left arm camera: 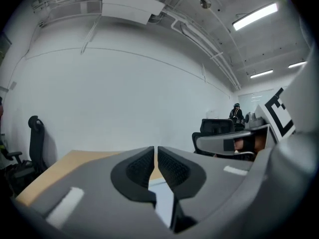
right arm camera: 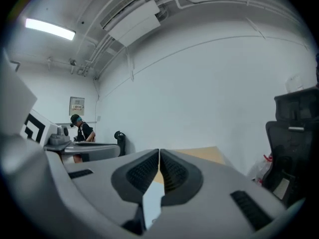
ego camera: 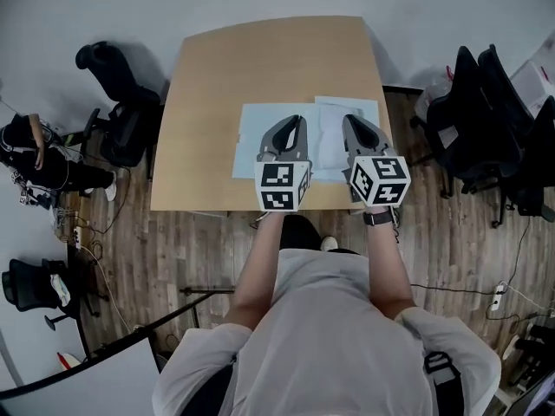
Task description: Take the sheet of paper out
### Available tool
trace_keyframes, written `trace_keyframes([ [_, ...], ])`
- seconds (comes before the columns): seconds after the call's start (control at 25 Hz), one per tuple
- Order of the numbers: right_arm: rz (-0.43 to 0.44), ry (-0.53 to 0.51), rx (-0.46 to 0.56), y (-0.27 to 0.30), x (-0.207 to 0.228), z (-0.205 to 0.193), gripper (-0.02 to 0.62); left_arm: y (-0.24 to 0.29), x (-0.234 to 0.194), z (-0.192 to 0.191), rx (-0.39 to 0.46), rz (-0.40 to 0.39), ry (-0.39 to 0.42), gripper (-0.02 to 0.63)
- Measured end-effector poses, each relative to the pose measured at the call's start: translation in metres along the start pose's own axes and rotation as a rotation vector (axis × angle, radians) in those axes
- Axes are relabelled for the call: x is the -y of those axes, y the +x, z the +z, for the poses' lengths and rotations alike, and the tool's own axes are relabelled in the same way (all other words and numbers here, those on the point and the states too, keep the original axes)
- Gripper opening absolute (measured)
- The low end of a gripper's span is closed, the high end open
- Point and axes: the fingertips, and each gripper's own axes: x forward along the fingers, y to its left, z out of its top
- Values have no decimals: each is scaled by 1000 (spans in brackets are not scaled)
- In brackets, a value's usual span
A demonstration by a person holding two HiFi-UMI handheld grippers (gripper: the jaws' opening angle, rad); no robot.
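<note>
A pale blue sheet or sleeve [ego camera: 257, 139] lies flat on the near half of the wooden table [ego camera: 260, 59]. White paper [ego camera: 333, 111] overlaps its right part, and which lies on top I cannot tell. My left gripper [ego camera: 298, 121] hovers over the blue sheet, jaws shut with nothing between them. Beside it, my right gripper [ego camera: 349, 121] is over the white paper, also shut and empty. In the left gripper view the left gripper [left arm camera: 155, 152] points level across the table toward a white wall. The right gripper view shows the same of the right gripper [right arm camera: 159, 154].
Black office chairs stand left of the table [ego camera: 121, 115] and in a group at the right [ego camera: 490, 120]. A person in dark clothes [ego camera: 35, 154] is by the left wall. Cables and a power strip [ego camera: 496, 295] lie on the wood floor.
</note>
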Motion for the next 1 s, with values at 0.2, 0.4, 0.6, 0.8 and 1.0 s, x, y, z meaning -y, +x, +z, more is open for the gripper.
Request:
trace_keyframes([
  [0.2, -2, 7, -63, 43, 18, -23, 14, 41, -30, -33, -55, -8, -43, 12],
  [0.4, -18, 56, -122, 81, 38, -52, 14, 84, -38, -63, -150, -71, -43, 12],
  [0.6, -17, 60, -212, 114, 47, -88, 14, 118, -36, -102, -263, -189, -244, 12],
  [0.8, -42, 106, -287, 122, 60, -121, 14, 136, -38, -149, -395, -217, -280, 12],
  [1.0, -65, 132, -352, 130, 74, -147, 14, 151, -35, -188, -501, -240, -310, 14],
])
